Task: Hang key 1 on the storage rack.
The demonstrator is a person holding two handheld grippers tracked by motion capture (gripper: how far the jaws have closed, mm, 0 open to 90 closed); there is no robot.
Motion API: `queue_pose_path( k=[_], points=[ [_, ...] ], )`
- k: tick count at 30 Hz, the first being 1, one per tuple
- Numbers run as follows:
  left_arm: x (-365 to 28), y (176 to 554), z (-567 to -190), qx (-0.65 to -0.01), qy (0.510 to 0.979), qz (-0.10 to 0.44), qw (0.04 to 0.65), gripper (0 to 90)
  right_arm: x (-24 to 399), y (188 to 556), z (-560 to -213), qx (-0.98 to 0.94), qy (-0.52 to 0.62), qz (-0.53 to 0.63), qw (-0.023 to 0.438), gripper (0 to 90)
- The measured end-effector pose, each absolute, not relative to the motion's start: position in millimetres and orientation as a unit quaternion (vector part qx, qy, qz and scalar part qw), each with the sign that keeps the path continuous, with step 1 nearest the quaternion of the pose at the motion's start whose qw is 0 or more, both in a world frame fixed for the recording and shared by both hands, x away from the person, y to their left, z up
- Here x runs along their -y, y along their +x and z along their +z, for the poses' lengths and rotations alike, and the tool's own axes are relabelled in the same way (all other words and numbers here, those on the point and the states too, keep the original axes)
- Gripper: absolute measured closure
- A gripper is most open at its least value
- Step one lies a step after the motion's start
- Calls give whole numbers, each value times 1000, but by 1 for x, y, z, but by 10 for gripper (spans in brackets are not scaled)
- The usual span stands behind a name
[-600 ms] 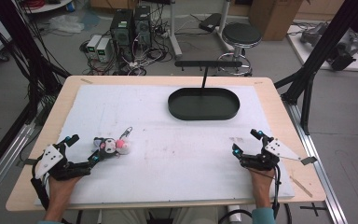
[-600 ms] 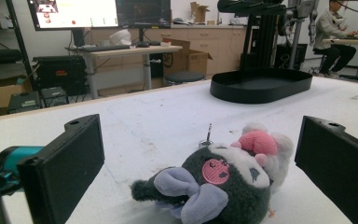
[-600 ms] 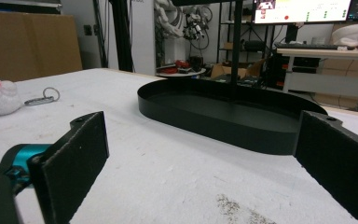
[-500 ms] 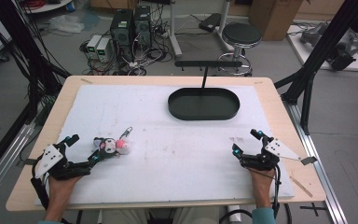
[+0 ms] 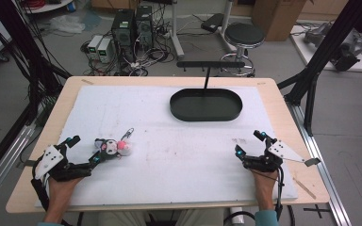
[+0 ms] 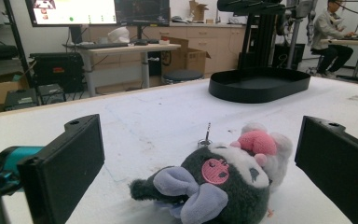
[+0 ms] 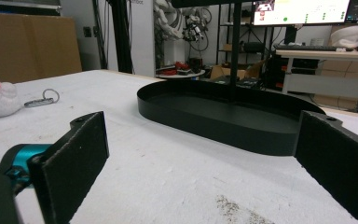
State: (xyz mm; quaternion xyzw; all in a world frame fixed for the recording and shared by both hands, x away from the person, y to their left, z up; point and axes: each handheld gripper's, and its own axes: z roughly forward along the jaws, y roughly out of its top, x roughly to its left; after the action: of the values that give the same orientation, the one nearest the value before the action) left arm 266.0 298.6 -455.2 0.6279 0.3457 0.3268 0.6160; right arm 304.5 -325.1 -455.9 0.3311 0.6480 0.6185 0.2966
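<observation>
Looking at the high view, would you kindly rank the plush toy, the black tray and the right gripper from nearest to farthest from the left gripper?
1. Plush toy, just ahead of the left gripper, at the table's left.
2. Right gripper, across the table at its right.
3. Black tray, at the far side, right of centre.

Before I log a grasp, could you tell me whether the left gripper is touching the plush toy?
Apart: the left gripper view shows white table either side of the plush toy, between the left gripper's open jaws.

No legible text or labels.
</observation>
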Motion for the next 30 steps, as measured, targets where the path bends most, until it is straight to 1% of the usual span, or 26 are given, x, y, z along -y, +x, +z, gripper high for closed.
queue_pose_path(
  k=[3,7,12,20,26,27,28,30],
  points=[
    [-302,267,-451,-355,632,311,615,17,325,305,-456,-648,329,618,300,26],
    [-306,267,-443,-353,631,305,620,17,326,305,-456,-647,331,619,298,26],
    [-310,272,-424,-333,658,303,603,17,325,304,-456,-648,330,619,297,26],
    [-305,286,-402,-292,715,292,564,17,325,304,-456,-647,330,619,299,26],
    [-298,300,-390,-262,764,263,527,17,325,304,-456,-646,329,620,299,26],
    [-298,300,-390,-262,764,263,527,17,325,304,-456,-646,329,620,300,26],
    [-296,305,-387,-247,783,251,513,17,325,304,-456,-646,329,620,300,26],
    [-294,310,-384,-237,800,241,496,17,325,304,-456,-647,328,619,301,26]
  ],
)
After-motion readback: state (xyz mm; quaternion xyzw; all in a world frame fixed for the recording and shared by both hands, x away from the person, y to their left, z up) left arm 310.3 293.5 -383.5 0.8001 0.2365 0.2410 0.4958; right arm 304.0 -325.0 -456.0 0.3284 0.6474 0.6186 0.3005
